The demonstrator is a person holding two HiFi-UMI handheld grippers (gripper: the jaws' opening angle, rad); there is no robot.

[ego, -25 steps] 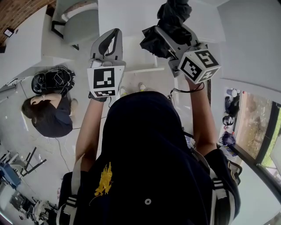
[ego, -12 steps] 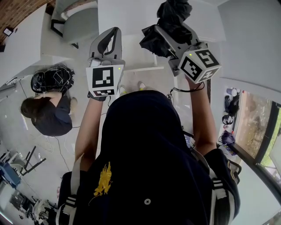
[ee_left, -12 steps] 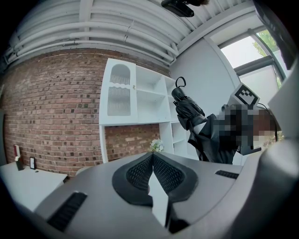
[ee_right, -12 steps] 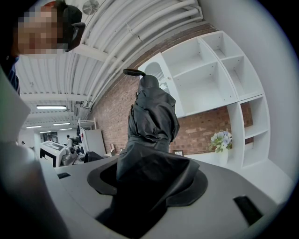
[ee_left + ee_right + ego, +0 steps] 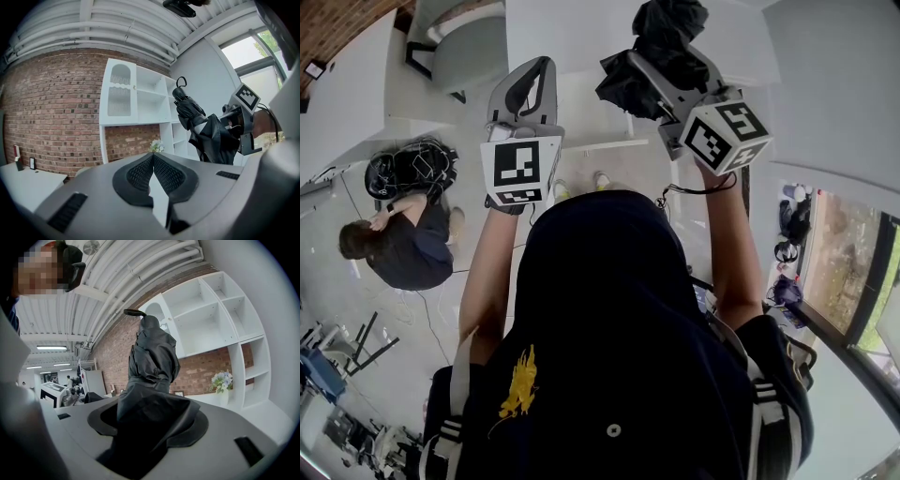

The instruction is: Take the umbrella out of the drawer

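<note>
Brick wall (image 5: 56, 108): backdrop at nine o'clock in the left gripper view, well apart from both hands.
Shelves (image 5: 140, 101): white, mostly bare, at twelve o'clock ahead; to be avoided when swinging the load round.
Umbrella (image 5: 152, 357): black, folded, lifted free in open air at one o'clock in the head view, hooked handle (image 5: 133, 312) uppermost; best carried upright, without jerks.
Right gripper (image 5: 150, 416): clamped on loose cloth folds near the lower end; probably a soft purchase, so a firm, even squeeze is advised.
Left gripper (image 5: 152, 164): at eleven o'clock in the head view, pads pressed together on nothing; free to steady the handle end if the cloth slips.
</note>
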